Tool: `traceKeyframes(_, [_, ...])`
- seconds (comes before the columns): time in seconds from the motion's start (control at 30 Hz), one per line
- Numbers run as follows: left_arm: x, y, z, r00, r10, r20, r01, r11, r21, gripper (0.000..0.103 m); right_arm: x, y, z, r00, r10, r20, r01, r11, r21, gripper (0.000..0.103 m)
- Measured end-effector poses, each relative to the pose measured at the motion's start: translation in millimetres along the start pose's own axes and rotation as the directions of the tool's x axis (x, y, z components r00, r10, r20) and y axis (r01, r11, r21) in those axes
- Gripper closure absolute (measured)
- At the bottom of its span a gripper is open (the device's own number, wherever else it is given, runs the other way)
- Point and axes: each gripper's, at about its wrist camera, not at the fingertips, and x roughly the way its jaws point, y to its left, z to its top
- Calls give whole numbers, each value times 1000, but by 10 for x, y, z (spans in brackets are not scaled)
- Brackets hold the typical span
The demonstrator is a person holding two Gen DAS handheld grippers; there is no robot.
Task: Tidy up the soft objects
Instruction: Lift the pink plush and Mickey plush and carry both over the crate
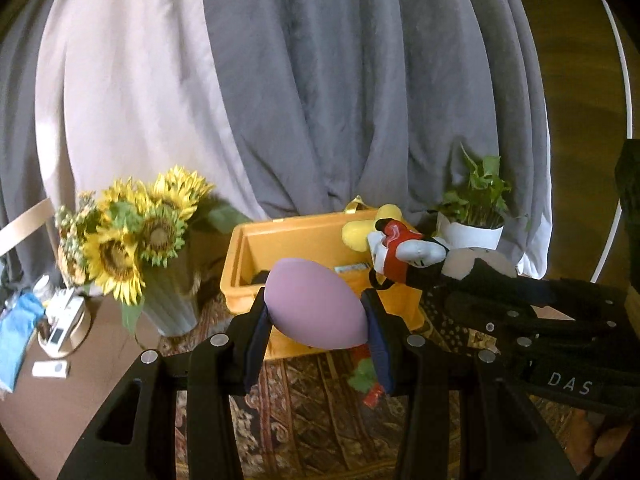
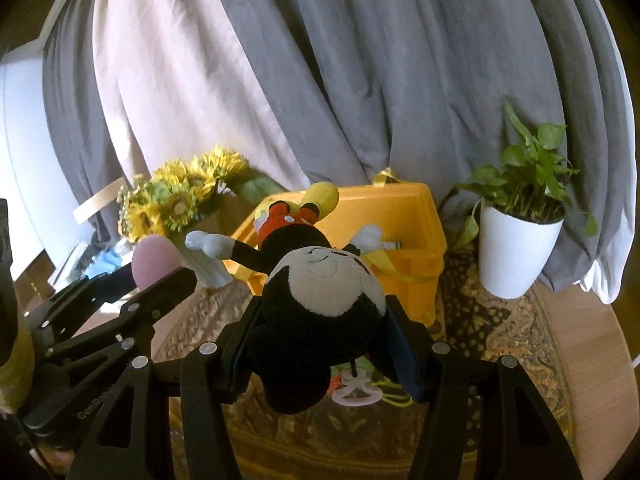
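At the surface's left edge I see the sunflower vase (image 1: 170, 304). My left tongs (image 1: 316, 320) clamp a lilac foam football (image 1: 314, 306) before the orange bin (image 1: 320, 248); right tongs (image 2: 320, 332) grip the mouse plush (image 2: 320, 288) by its head.

bin (image 1: 320, 236) on rug (image 1: 312, 408); sunflowers (image 1: 136, 224) left of bin; potted plant (image 1: 472, 216) right

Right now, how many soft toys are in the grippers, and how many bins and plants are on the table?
Soft toys held: 2, the purple ball in the left gripper and the mouse plush in the right gripper.
Bins: 1, the yellow bin.
Plants: 2, the sunflower vase and the potted plant.
Total: 5.
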Motion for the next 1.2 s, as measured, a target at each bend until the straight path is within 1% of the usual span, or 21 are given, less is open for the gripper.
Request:
traceKeyframes(0.2, [79, 164, 164, 999, -33, 19, 32, 999, 21, 59, 80, 109, 125, 999, -29, 21, 29, 1000, 5, 44])
traceKeyframes(0.43, [218, 254, 337, 998, -43, 44, 43, 999, 21, 59, 200, 83, 332, 999, -41, 33, 42, 999, -21, 44])
traceKeyframes(0.5, [267, 269, 374, 998, -44, 45, 43, 999, 18, 59, 246, 59, 396, 999, -40, 34, 41, 999, -28, 44])
traceKeyframes(0.6, [363, 282, 440, 998, -47, 46, 47, 999, 20, 59, 346, 20, 489, 999, -15, 31, 16, 999, -28, 44])
traceKeyframes(0.73, [507, 275, 535, 998, -40, 51, 38, 999, 28, 59, 533, -23, 591, 1000, -6, 12, 6, 999, -46, 44])
traceKeyframes(0.93, [799, 252, 654, 999, -27, 37, 26, 999, 43, 59, 788, -129, 765, 1000, 5, -3, -5, 998, -61, 44])
traceKeyframes(1.1, [1022, 243, 743, 999, -14, 32, 12, 999, 51, 59, 1009, -206, 914, 1000, 10, -20, -12, 995, -99, 44])
traceKeyframes(1.2, [1178, 252, 799, 1000, -7, 19, 6, 999, 47, 59, 1174, -239, 971, 999, 13, -47, -19, 991, -129, 44])
